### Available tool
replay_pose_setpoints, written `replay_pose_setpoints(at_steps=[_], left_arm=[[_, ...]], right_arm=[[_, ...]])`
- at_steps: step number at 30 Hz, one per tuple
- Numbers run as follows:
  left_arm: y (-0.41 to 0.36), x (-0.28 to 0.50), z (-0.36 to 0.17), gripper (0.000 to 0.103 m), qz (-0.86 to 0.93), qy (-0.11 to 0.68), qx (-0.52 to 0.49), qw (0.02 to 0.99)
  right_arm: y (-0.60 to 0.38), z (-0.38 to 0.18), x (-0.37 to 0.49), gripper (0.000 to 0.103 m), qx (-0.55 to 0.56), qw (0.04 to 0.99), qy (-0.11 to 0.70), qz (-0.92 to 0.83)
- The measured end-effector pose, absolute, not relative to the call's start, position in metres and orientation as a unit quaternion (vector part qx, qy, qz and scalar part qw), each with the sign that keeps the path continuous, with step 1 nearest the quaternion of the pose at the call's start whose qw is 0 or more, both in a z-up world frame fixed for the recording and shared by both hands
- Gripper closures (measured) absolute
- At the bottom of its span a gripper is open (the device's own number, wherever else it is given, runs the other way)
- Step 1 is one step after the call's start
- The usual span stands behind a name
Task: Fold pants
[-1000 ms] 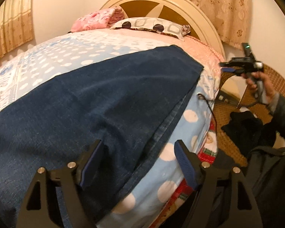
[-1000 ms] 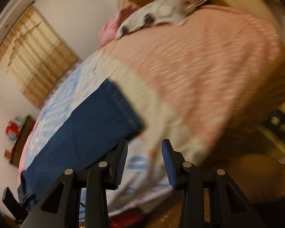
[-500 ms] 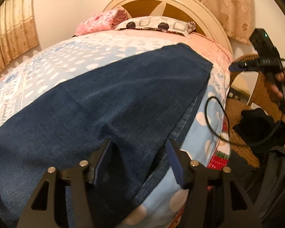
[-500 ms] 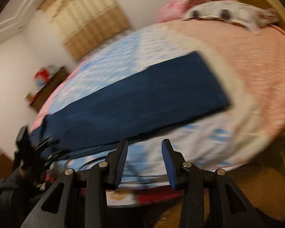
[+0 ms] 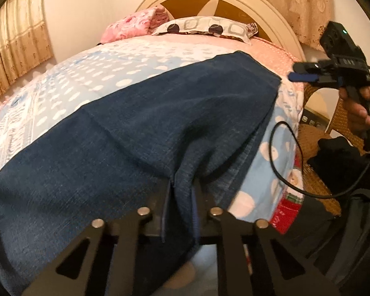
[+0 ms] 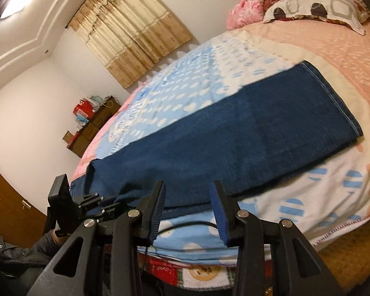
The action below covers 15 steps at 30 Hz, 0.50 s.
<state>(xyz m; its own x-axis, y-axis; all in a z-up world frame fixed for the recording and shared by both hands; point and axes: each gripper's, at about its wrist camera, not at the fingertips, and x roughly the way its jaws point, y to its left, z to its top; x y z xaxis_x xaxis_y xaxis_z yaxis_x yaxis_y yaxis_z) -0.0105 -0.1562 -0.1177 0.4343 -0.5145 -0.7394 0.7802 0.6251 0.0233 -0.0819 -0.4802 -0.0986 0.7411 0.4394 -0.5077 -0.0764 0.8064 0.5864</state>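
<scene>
Dark blue jeans (image 5: 160,123) lie flat along the near side of the bed, legs stacked, hems toward the headboard. My left gripper (image 5: 180,197) is shut on a pinched fold of the denim at the near edge, by the waist end. In the right wrist view the jeans (image 6: 246,138) stretch from lower left to the hems at right. My right gripper (image 6: 187,209) is open and empty, held off the bed's side over the near edge of the jeans. It also shows in the left wrist view (image 5: 308,75), beyond the hems. The left gripper shows in the right wrist view (image 6: 106,203).
The bed has a blue polka-dot cover (image 5: 111,74) and a pink sheet (image 6: 333,49). Pillows (image 5: 204,28) lie at the cream headboard (image 5: 271,7). A wicker chair (image 5: 315,143) with dark clothes stands beside the bed. A black cable (image 5: 278,162) hangs across. Drawers (image 6: 91,128) stand at the far wall.
My left gripper has moved onto the jeans' near edge and closed on a fold of denim. My right gripper has swung from the headboard end to face along the bed, still open.
</scene>
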Motion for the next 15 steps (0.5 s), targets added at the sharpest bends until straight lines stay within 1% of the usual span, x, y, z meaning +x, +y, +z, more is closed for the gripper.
replay_pose_setpoints(at_steps=[3,7,10,15], left_arm=[[-0.153,-0.020,-0.117,0.093,-0.398,0.360,0.189,0.822],[-0.155,-0.036,-0.120,0.093,-0.392,0.340,0.230,0.824],[-0.157,-0.030,-0.130,0.093,-0.403,0.366,0.220,0.809],[-0.153,-0.039,-0.120,0.092,-0.413,0.354,0.223,0.809]], right_arm=[[-0.474,-0.091,-0.072,0.064,0.270,0.892,0.325,0.161],[-0.454,-0.081,-0.056,0.064,0.253,0.892,0.321,0.193],[-0.435,-0.083,-0.040,0.064,0.239,0.887,0.334,0.210],[-0.407,-0.076,-0.023,0.064,0.226,0.877,0.344,0.246]])
